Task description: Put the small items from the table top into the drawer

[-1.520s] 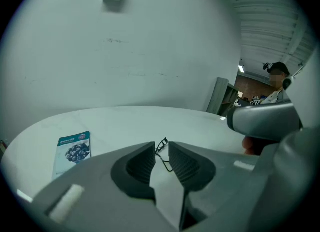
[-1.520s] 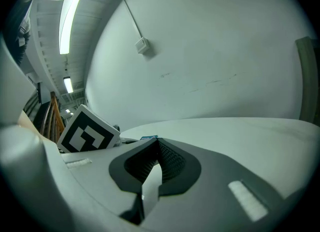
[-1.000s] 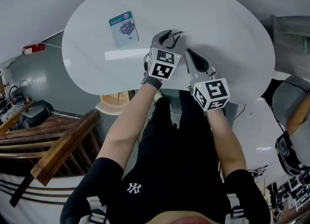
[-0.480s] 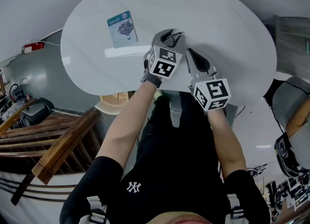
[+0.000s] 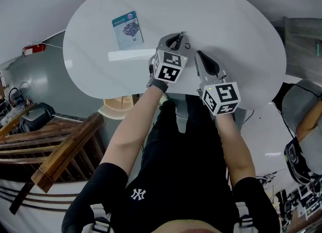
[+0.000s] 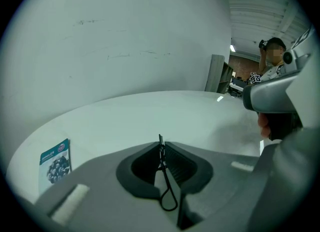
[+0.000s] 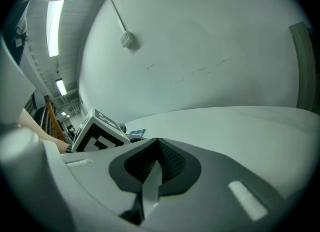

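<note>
On the white oval table (image 5: 231,20) my left gripper (image 5: 178,36) is shut on a thin black wire loop (image 6: 167,196); the loop runs up between the closed jaws and hangs out behind them. A small ring of it (image 5: 187,46) shows beside the tip in the head view. My right gripper (image 5: 198,54) sits just right of the left one, shut with nothing between its jaws (image 7: 157,144). A teal picture card packet (image 5: 127,29) lies flat at the table's far left, also seen low left in the left gripper view (image 6: 55,160). No drawer is in view.
A flat white strip (image 5: 132,55) lies on the table left of my left gripper. A pale wooden stool (image 5: 118,107) stands under the table's near edge and a wooden railing (image 5: 60,151) runs at lower left. A person (image 6: 270,58) stands far back.
My left gripper's jaws, open around the black wire loop in the earlier frames, have closed on it. The right gripper has stayed where it was.
</note>
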